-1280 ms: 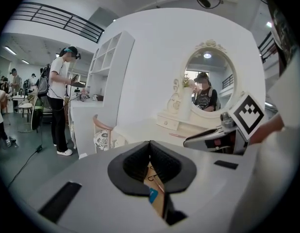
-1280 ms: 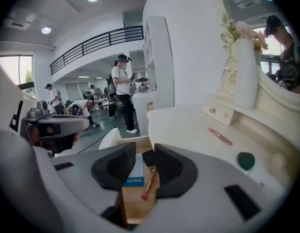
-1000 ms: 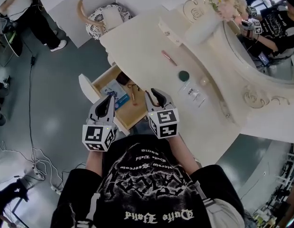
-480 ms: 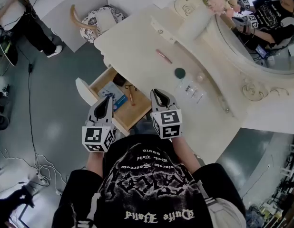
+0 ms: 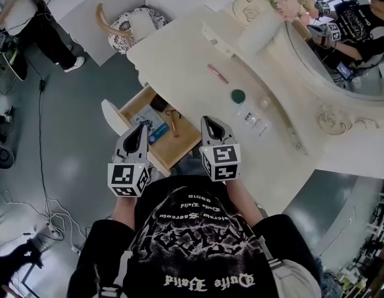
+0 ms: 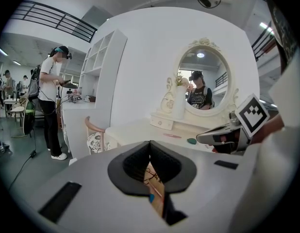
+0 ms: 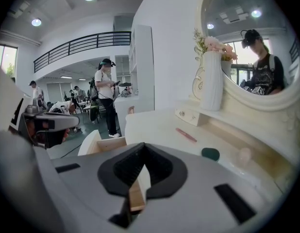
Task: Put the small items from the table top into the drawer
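Both grippers are empty by the open drawer (image 5: pixel 115 118); small items remain on the tabletop (image 5: pixel 179 61).

Head view: the green disc (image 5: pixel 238 95) and the diagonal pink pen (image 5: pixel 217 74) lie ahead-right of the right gripper (image 5: pixel 209 124), farther from the left gripper (image 5: pixel 141 130). Left gripper view: fingers (image 6: pixel 135 161) together, holding nothing. Right gripper view: fingers (image 7: pixel 162 166) have just been closing on nothing, where a second ago they stood apart.

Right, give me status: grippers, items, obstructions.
Left gripper shut, empty, at the open drawer. Right gripper just closed, empty. Pink stick, green disc, clear pieces on the table top. No obstruction seen.
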Available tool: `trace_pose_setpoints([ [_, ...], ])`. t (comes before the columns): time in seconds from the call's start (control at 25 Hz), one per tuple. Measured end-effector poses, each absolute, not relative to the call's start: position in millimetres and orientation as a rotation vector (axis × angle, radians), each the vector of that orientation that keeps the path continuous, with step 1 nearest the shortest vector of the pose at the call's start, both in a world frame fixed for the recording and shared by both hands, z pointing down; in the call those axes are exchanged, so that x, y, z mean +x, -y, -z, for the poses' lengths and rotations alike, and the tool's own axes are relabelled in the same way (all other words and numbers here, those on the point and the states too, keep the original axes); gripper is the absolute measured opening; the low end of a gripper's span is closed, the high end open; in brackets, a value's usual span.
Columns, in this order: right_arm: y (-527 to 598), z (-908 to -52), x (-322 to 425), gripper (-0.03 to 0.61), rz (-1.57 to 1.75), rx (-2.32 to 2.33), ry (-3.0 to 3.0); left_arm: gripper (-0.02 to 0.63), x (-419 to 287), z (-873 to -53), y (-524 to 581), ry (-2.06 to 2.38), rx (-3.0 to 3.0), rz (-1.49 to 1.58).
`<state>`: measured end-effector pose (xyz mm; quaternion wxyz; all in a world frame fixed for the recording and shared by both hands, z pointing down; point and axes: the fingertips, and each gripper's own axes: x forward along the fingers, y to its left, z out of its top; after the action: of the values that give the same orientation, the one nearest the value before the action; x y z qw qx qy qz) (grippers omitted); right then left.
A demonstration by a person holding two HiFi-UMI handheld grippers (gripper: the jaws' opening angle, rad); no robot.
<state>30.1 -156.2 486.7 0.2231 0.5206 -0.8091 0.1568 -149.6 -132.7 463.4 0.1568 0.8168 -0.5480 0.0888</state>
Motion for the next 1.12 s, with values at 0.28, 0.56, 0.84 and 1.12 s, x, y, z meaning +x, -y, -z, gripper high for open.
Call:
trace_pose_setpoints([
  [0.28,153,-488,35,0.009,-0.417,1.438,2.23,0.015,-149,-464,133,1.572,2.341,-0.263],
  [0.56,151,-485,40,0.009,-0.362,1.462,2.226,0.015,-144,-467,133,1.539,2.337,-0.251],
  [0.84,148,-481,45,0.009,-0.309,1.48,2.249,0.015,-145,-468,136,1.553,2.327,-0.259],
  [1.12,147,-481,46,0.009,-0.313,1.487,2.256,0.015,-145,-467,137,1.55,2.334,-0.267],
])
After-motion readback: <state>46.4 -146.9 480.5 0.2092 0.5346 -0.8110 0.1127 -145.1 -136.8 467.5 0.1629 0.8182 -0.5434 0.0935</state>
